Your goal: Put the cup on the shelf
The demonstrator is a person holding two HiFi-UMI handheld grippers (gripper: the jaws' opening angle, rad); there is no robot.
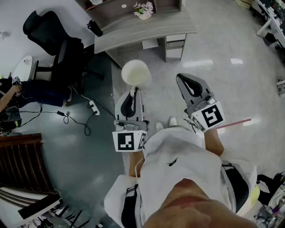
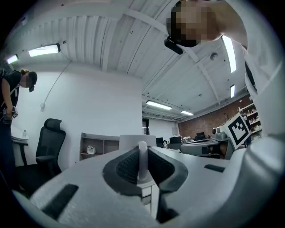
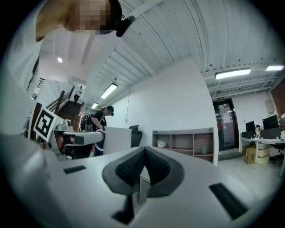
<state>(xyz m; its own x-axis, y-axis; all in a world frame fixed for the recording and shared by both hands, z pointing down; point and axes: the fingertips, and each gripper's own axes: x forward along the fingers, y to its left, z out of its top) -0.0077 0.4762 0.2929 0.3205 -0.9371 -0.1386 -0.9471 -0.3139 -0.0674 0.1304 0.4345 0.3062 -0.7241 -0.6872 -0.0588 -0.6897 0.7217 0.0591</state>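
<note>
A white cup (image 1: 136,73) hangs over the floor in front of me, mouth up in the head view. My left gripper (image 1: 132,92) is shut on its handle. In the left gripper view the thin white handle (image 2: 142,161) is pinched between the dark pads, with the cup's body (image 2: 133,142) just beyond. My right gripper (image 1: 185,82) is to the right of the cup, apart from it; its jaws (image 3: 143,156) are shut with nothing between them. The grey shelf (image 1: 129,6) stands against the far wall behind a desk; its open compartments (image 3: 183,143) show ahead in both gripper views (image 2: 99,146).
A grey desk (image 1: 147,27) with drawers (image 1: 175,45) stands between me and the shelf, with a flower pot (image 1: 144,10) on it. A black office chair (image 1: 55,42) is at the left. A power strip (image 1: 93,107) and cables lie on the floor. A person (image 1: 6,95) stands at the left edge.
</note>
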